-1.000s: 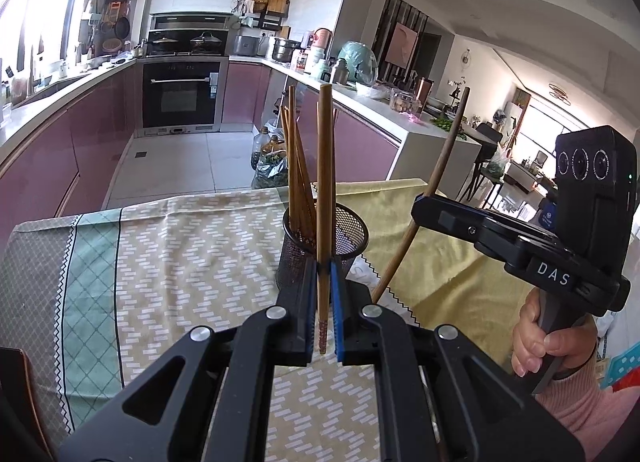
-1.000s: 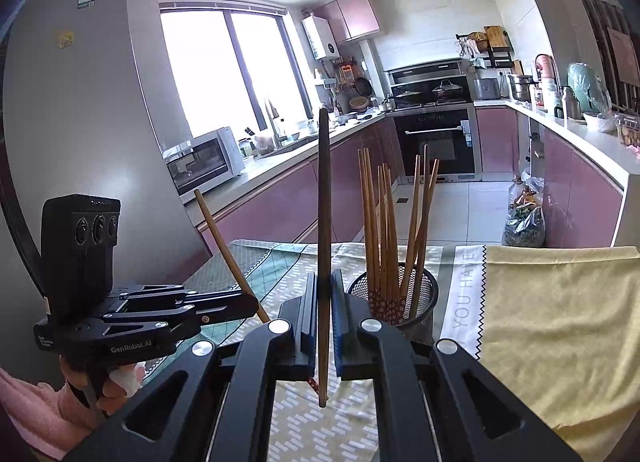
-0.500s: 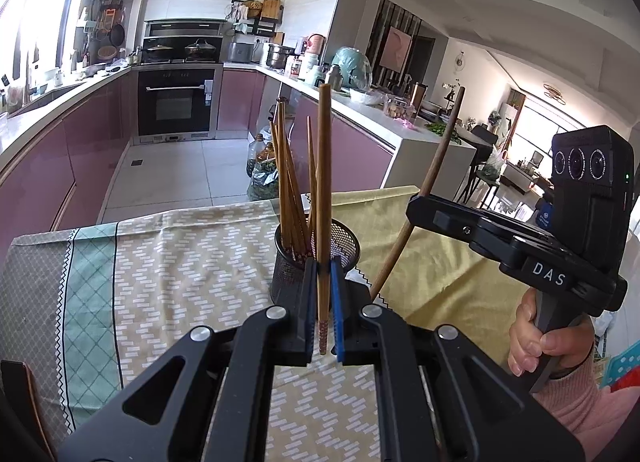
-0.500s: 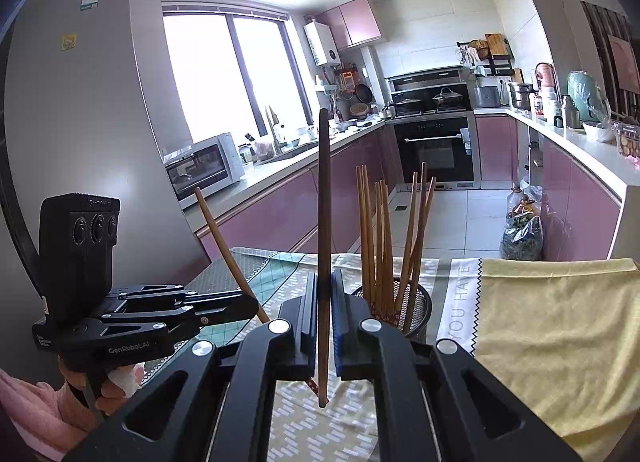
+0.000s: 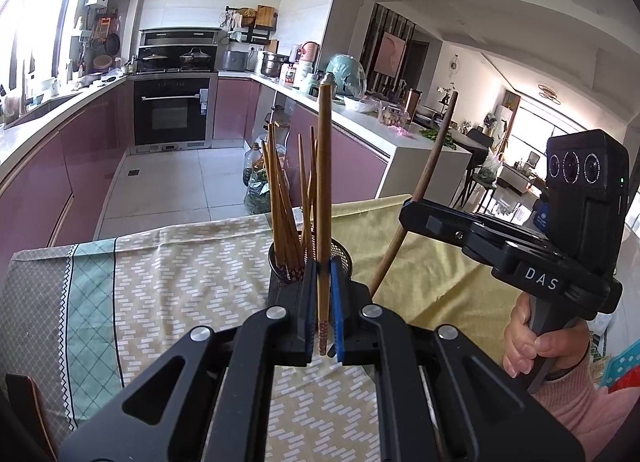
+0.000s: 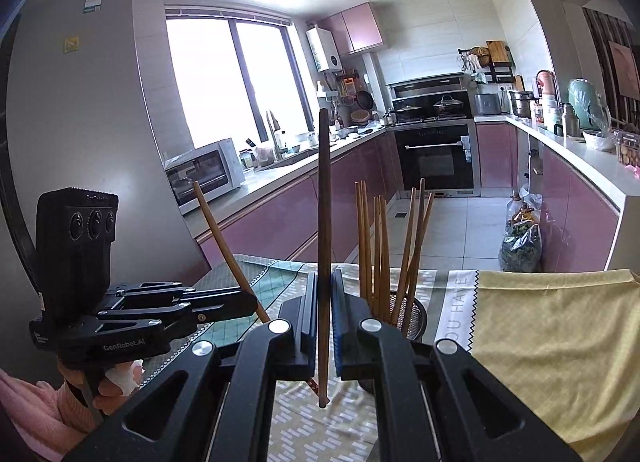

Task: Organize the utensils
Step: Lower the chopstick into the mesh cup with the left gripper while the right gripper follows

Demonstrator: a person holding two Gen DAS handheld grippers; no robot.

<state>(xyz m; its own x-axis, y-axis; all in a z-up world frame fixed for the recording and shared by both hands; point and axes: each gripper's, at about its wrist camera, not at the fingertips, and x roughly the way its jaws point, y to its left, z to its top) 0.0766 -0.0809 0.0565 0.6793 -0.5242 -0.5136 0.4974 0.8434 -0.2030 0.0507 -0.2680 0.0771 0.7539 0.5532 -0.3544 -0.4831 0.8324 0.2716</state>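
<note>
Chopsticks [image 5: 286, 198] stand bunched in a black mesh cup [image 5: 344, 262] on my patterned tablecloth [image 5: 180, 262], tips up. My left tongs [image 5: 324, 282] are clamped shut on one pale upright chopstick [image 5: 324, 182]; my right tongs [image 6: 324, 294] are clamped on a darker chopstick [image 6: 324, 222]. Only the right view shows the window [image 6: 224, 78] and microwave [image 6: 208, 170]; only the left shows the living room. The cup's base is hidden behind the jaws in both.

"DAS" – right tongs [image 5: 408, 218], "GenRobot.AI" – left tongs [image 6: 248, 304], "YOU HAVE" – tablecloth [image 6: 458, 310]
</note>
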